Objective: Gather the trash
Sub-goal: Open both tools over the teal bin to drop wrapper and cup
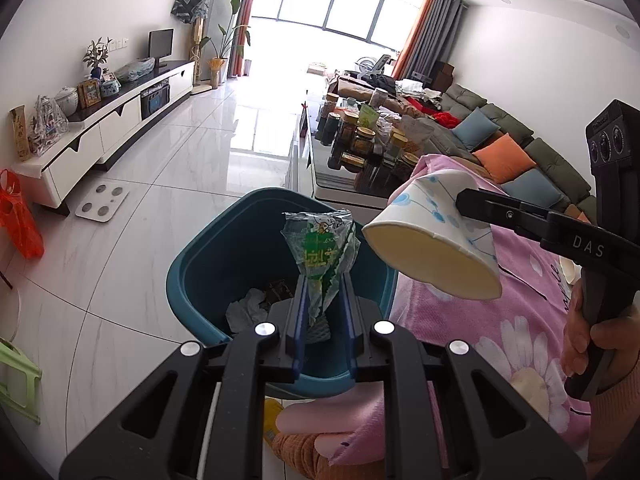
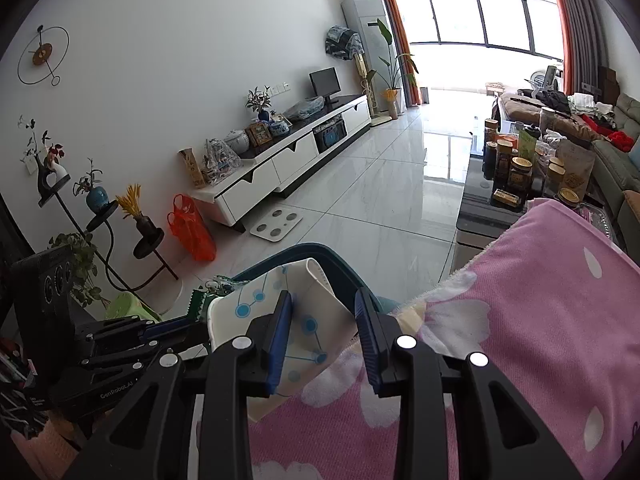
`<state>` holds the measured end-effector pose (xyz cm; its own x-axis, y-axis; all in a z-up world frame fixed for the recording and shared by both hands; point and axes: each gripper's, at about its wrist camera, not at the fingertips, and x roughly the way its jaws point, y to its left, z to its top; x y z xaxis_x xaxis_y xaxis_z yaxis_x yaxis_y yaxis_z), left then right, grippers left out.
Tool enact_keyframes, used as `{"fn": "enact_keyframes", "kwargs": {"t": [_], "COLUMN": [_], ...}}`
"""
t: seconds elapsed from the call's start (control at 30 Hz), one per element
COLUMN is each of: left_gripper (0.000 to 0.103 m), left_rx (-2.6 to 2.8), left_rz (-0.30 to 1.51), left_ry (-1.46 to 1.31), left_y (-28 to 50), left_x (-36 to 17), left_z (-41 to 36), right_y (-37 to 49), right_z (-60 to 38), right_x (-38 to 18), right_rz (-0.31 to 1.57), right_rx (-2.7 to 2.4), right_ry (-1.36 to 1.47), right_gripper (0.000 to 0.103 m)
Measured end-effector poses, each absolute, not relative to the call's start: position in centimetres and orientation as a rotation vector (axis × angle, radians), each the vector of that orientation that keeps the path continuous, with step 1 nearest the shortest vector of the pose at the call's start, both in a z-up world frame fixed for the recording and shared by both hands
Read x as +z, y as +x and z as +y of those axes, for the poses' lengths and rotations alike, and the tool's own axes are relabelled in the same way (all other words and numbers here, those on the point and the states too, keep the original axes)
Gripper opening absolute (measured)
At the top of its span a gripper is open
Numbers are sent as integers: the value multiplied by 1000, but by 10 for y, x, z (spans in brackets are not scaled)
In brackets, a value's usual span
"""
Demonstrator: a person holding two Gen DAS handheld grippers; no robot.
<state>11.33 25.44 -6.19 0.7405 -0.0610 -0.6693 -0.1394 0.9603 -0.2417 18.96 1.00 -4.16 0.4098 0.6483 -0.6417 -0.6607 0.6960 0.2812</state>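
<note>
A bright living room with pale glossy floor tiles [image 1: 168, 184] runs toward a big window [image 1: 332, 8], a white TV cabinet [image 1: 120, 120] along the wall, a gray sofa [image 1: 516, 148] opposite, and a dark table [image 1: 340, 188] crowded with jars. A pink flowered blanket [image 1: 508, 312] lies nearest. Over a teal bin [image 1: 212, 256] holding crumpled scraps, the left gripper [image 1: 324, 300] pinches a green snack wrapper [image 1: 320, 252], nearly closed. The right gripper [image 2: 324, 332] clamps a flattened paper cup [image 2: 304, 312] just beside the bin's rim.
</note>
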Motion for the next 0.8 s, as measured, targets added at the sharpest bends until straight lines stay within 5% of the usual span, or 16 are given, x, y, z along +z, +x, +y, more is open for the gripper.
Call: {"fn": "enact_keyframes", "kwargs": {"t": [0.43,0.6,0.8], "left_gripper": [16,17,30], "left_rx": [68,72,88], "left_rz": [792,804,822], "left_ry": [-320,-337,-365], "left_y": [135,145,155], "left_x": [-85,-93,-108], "left_z": [266,271,278], "right_y": [212,215,211], "right_z": [42,51,53], "right_x": [-73,-81,-85], "right_rz": [901,935,951], "right_rx": [807,804,805], "right_ry": [-37,-39,-35], "right_gripper": [30,20,21]}}
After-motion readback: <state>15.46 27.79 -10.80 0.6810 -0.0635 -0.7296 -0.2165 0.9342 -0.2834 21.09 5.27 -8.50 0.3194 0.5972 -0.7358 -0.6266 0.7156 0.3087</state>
